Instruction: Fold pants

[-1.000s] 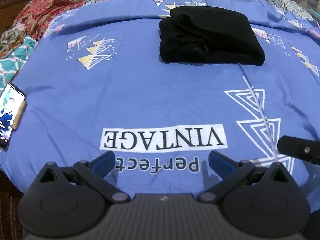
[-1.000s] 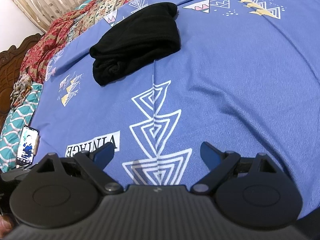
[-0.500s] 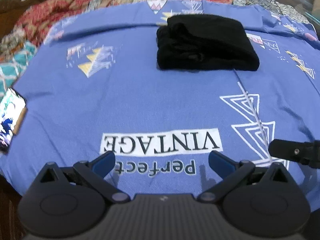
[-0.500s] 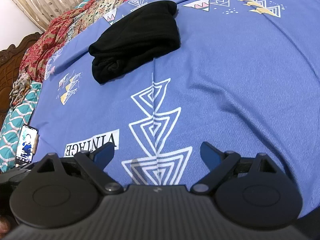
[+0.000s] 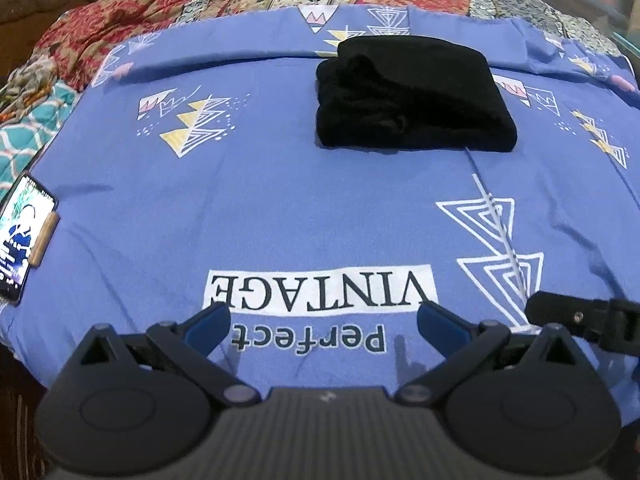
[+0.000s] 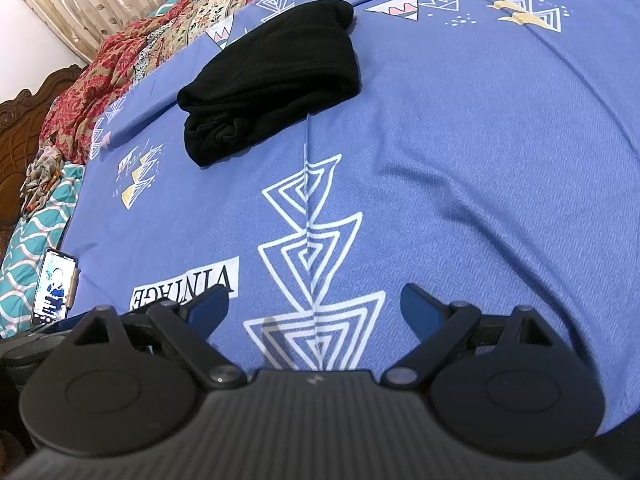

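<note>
Black pants (image 5: 412, 96) seen folded on blue bedsheet (image 5: 280, 208), well apart from both tongs. Left tongs (image 5: 322, 320) & right tongs (image 6: 314, 300) released, nothing held. Risk: bundle's loose left end could be unrolled if snagged or nudged.

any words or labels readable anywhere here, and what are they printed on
"VINTAGE": white box printed on the blue bedsheet, seen upside down.
"Perfect": dark letters just below it on the same sheet, also upside down.
Phone screen text: too small and blurred to read.
</note>
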Motion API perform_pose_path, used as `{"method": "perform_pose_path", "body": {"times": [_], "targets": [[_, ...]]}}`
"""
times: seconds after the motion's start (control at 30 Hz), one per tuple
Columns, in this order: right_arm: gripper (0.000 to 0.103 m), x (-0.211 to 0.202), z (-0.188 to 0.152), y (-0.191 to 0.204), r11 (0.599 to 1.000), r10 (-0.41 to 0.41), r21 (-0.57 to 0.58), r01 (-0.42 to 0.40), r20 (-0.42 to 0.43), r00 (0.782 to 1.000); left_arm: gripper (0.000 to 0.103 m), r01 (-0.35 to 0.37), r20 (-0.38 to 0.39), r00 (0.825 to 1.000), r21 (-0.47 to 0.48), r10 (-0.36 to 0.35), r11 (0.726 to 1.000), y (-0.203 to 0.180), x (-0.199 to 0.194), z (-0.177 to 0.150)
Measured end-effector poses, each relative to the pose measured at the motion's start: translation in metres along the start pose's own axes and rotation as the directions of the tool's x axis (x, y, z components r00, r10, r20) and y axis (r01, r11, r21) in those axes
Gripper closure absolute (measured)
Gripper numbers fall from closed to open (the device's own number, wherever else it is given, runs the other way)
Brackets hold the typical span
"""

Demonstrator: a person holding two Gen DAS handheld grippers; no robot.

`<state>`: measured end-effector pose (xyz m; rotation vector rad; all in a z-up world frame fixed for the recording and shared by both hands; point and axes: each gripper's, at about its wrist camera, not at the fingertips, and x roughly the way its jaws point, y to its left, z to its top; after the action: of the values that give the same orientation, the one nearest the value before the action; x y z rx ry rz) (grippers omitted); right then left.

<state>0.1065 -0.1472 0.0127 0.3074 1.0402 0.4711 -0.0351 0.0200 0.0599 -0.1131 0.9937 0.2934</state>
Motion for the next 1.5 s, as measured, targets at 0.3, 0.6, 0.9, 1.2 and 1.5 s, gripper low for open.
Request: {"method": "perform_pose_path", "body": {"times": [0.3,0.6,0.9,1.2,1.5], "targets": [[0.008,-0.001,-0.001,0.000,1.000,0.000,0.001,0.000,-0.001,1.000,0.000,-0.025,0.011,1.000,-0.036,0.026,0.999,-0.005,-0.007,-0.001],[0.008,0.000,0.000,0.000,1.000,-0.002,-0.002,0.002,-0.002,1.000,0.000,-0.065,-0.005,0.998,-0.034,0.065,0.997,0.002,-0.002,0.003],[0.008,0.000,0.000,0.000,1.000,-0.004,-0.006,0.004,-0.006,1.000,0.000,-0.098,-0.010,0.995,-0.023,0.098,0.995,0.007,0.002,0.004],[0.008,0.000,0.001,0.000,1.000,-0.004,-0.005,0.004,-0.006,1.000,0.000,-0.116,-0.023,0.993,0.042,0.117,0.992,0.001,0.006,0.006],[0.008,0.000,0.000,0.000,1.000,-0.004,-0.005,0.004,-0.005,1.000,0.000,-0.126,-0.030,0.991,0.070,0.128,0.990,0.000,0.007,0.006]]}}
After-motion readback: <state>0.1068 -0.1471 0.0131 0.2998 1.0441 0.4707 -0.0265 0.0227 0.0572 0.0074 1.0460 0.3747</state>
